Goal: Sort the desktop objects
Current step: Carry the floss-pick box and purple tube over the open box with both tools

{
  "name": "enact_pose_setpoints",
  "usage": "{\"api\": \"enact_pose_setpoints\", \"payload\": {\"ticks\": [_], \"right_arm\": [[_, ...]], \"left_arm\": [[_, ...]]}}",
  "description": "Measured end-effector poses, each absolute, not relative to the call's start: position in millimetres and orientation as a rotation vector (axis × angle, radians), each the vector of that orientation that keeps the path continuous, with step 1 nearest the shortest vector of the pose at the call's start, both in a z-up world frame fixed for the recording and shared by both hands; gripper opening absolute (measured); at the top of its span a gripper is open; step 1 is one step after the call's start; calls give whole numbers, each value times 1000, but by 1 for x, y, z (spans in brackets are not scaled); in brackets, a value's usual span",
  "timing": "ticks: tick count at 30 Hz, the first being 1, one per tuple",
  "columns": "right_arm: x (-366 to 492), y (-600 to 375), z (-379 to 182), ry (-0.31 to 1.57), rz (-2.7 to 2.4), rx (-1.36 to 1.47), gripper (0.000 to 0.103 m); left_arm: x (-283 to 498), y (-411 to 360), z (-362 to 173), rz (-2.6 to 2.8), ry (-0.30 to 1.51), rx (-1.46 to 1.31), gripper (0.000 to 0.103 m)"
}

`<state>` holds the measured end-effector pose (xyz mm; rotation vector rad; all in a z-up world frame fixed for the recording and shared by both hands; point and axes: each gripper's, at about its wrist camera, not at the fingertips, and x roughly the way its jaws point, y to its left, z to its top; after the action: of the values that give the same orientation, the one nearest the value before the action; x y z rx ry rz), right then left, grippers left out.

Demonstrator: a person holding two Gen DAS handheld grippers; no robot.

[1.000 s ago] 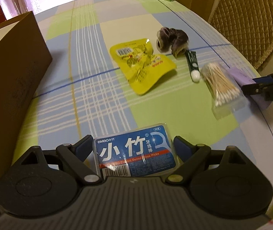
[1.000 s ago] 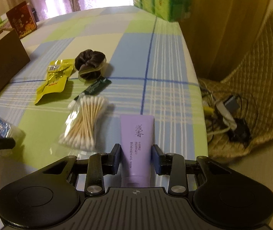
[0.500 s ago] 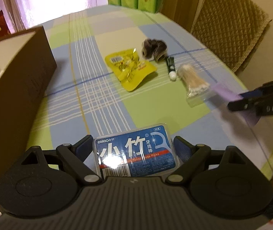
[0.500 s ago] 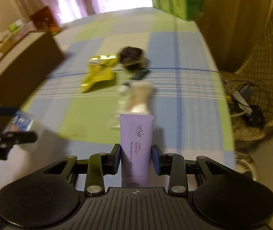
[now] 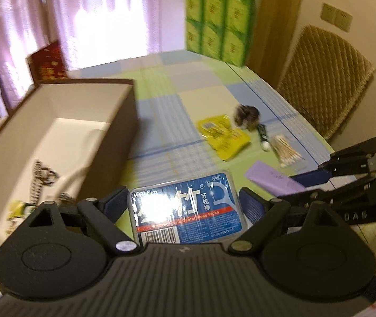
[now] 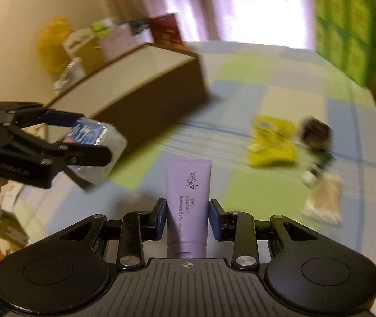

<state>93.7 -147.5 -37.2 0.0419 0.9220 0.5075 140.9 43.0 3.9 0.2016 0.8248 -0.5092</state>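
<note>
Fingers of the left gripper (image 5: 185, 206) are set wide, their blue pads pressed against the two short sides of a flat, clear plastic floss pick box (image 5: 186, 208) with a glossy blue label and a barcode; the box is carried in the air above the near edge of the worktop (image 5: 161, 132), just right of the open box (image 5: 63, 132). Fingers of the right gripper (image 6: 188, 218) are set narrow, clamping a soft, matte lilac tube (image 6: 187, 206) by its lower body, cap end toward the camera and flat crimped end pointing forward. That tube is also held off the surface. The open box is rectangular, brown cardboard outside and plain white inside; small items lie in it, too blurred to identify. The worktop carries a smooth checked cloth in green, blue and cream. Well apart from both grippers, toward the far right side, lie a crinkled yellow foil packet (image 5: 223, 138), a dark, gathered fabric scrunchie (image 5: 246, 115), a small dark green tube (image 5: 263, 137) with a white cap, and a clear bag of wooden cotton swabs (image 5: 285, 150). The last three lie close together in a row.
</note>
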Motion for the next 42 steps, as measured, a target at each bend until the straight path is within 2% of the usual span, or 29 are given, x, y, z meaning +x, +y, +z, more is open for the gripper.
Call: {"api": "enact_pose_setpoints", "payload": {"ticks": [10, 21, 42], "right_arm": [[129, -57, -11, 812, 626, 21, 31], [193, 16, 3, 752, 618, 10, 31], [336, 62, -58, 906, 488, -57, 31]], "left_arm": [[172, 132, 28, -416, 772, 183, 87], [240, 188, 25, -400, 747, 182, 87], [367, 196, -39, -424, 890, 225, 87]]}}
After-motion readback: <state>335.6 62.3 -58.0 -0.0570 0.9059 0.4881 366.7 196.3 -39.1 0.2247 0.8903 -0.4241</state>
